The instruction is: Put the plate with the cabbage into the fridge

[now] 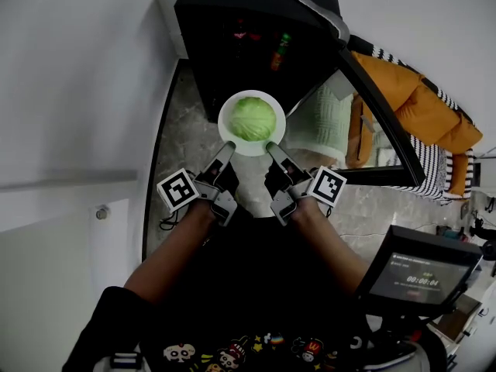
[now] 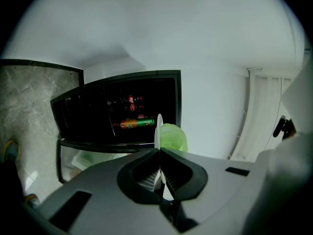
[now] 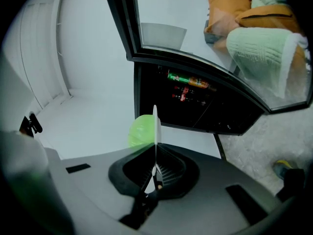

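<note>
A white plate [image 1: 227,127] carries a pale green cabbage [image 1: 252,118] and hangs in the air in front of the open black fridge [image 1: 232,45]. My left gripper [image 1: 228,147] is shut on the plate's near left rim and my right gripper [image 1: 269,146] on its near right rim. In the left gripper view the plate [image 2: 159,126] shows edge-on between the jaws, with the cabbage [image 2: 173,137] to its right. The right gripper view shows the plate [image 3: 155,124] edge-on too, with the cabbage [image 3: 142,130] to its left.
Inside the fridge lie drink bottles [image 1: 280,51] and cans [image 2: 133,123] on dark shelves. The glass fridge door [image 1: 372,122] stands open to the right and reflects orange and green clothing. A white wall [image 1: 77,91] is at the left, marble floor [image 1: 182,146] below.
</note>
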`<control>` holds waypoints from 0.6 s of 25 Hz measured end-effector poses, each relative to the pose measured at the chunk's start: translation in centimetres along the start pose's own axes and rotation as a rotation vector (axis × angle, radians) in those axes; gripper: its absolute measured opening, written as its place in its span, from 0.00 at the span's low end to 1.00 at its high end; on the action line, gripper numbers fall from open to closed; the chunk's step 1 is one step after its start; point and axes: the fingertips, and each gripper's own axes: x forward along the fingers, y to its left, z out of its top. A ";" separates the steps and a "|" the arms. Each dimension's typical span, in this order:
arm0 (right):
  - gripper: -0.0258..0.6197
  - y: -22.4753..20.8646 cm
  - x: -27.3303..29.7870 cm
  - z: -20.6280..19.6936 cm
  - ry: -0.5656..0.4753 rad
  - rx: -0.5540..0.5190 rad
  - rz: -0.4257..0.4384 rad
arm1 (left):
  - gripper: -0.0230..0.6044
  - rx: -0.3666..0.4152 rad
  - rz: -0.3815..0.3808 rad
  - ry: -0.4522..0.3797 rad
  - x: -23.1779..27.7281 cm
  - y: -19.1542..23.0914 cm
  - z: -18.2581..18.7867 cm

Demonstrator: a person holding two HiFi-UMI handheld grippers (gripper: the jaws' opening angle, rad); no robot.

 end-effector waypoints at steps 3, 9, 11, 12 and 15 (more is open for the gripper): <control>0.06 0.1 0.2 -0.1 0.013 -0.006 0.005 | 0.05 0.001 0.000 -0.018 -0.2 0.0 0.1; 0.06 0.2 0.1 -0.1 0.019 -0.004 0.000 | 0.05 0.001 0.013 -0.022 -0.4 -0.1 0.1; 0.06 0.4 0.1 -0.1 0.025 -0.007 0.001 | 0.05 0.002 0.011 -0.021 -0.5 -0.4 0.2; 0.06 0.6 0.1 -0.1 0.026 -0.006 0.003 | 0.05 0.005 0.010 -0.020 -0.5 -0.5 0.3; 0.06 1.0 0.1 0.0 0.025 0.001 0.006 | 0.05 0.012 0.005 -0.019 -0.4 -1.0 0.3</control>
